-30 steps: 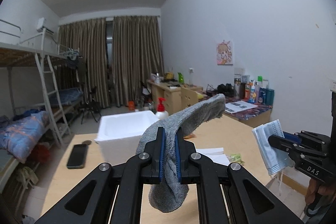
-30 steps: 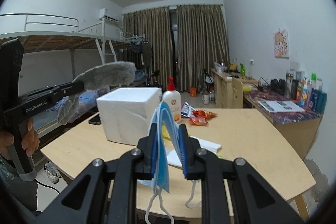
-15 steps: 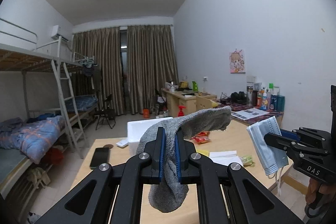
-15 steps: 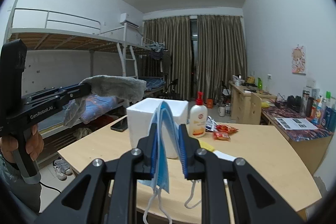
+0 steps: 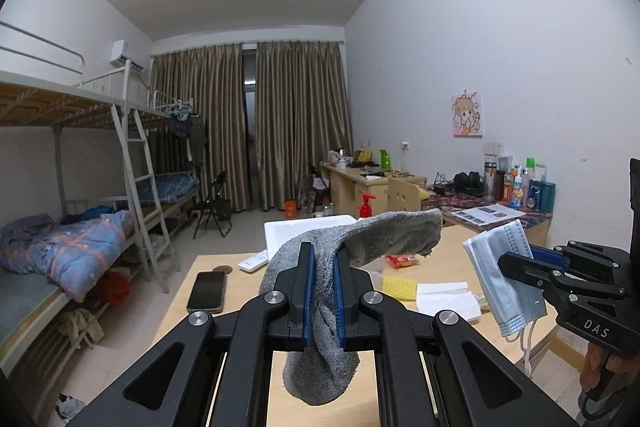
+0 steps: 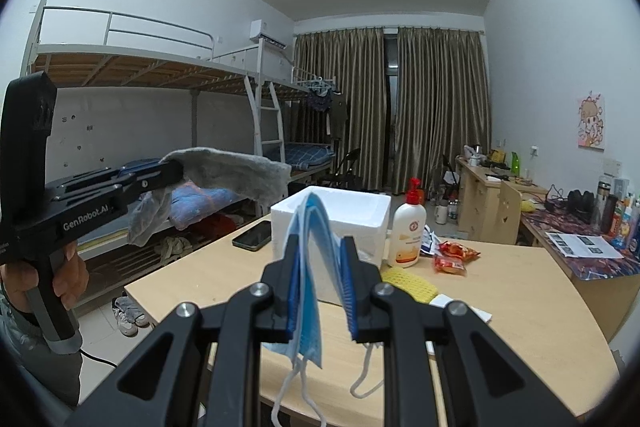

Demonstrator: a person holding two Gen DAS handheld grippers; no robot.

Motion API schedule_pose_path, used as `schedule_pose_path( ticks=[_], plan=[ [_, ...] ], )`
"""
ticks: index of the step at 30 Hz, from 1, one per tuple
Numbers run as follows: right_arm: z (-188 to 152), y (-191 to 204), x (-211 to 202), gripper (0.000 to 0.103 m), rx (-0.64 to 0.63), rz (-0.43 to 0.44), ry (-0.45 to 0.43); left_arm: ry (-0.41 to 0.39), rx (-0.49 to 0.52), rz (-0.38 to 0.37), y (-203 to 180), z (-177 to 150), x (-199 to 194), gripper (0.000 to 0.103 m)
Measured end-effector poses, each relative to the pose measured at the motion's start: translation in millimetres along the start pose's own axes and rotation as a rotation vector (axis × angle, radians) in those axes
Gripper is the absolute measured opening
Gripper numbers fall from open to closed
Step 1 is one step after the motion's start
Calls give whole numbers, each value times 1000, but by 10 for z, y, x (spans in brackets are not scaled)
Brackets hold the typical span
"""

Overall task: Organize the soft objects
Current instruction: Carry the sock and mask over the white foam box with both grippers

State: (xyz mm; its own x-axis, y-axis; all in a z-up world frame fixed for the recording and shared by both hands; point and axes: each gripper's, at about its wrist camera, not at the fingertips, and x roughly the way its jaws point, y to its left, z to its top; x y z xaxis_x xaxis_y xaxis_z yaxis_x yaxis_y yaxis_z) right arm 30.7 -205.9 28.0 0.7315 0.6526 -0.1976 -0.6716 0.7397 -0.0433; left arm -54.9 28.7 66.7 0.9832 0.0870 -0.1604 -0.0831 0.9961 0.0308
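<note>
The left gripper [image 5: 320,291] squeezes a floppy grey sock [image 5: 372,239] and the right gripper [image 6: 320,291] pinches a light blue face mask [image 6: 310,267] above the table [image 6: 520,291], both best held mid-cloth.

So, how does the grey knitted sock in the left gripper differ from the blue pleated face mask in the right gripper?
The grey knitted sock is thick and fuzzy; the blue pleated face mask is thin and smooth. The sock's far end sticks out almost level past the left gripper; the mask folds over and hangs down from the right gripper, its white ear loops dangling. Both are pinched in shut jaws above the wooden table.
</note>
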Motion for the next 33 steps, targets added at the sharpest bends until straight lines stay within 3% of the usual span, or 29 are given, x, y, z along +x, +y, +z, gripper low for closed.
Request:
schedule_pose_path(
  ticks=[12, 33],
  plan=[
    [118, -64, 263, 23, -3, 18, 19, 24, -15, 3, 107, 87, 294, 9],
    [425, -204, 965, 23, -10, 51, 55, 94, -37, -10, 314, 371, 1350, 9]
  ],
)
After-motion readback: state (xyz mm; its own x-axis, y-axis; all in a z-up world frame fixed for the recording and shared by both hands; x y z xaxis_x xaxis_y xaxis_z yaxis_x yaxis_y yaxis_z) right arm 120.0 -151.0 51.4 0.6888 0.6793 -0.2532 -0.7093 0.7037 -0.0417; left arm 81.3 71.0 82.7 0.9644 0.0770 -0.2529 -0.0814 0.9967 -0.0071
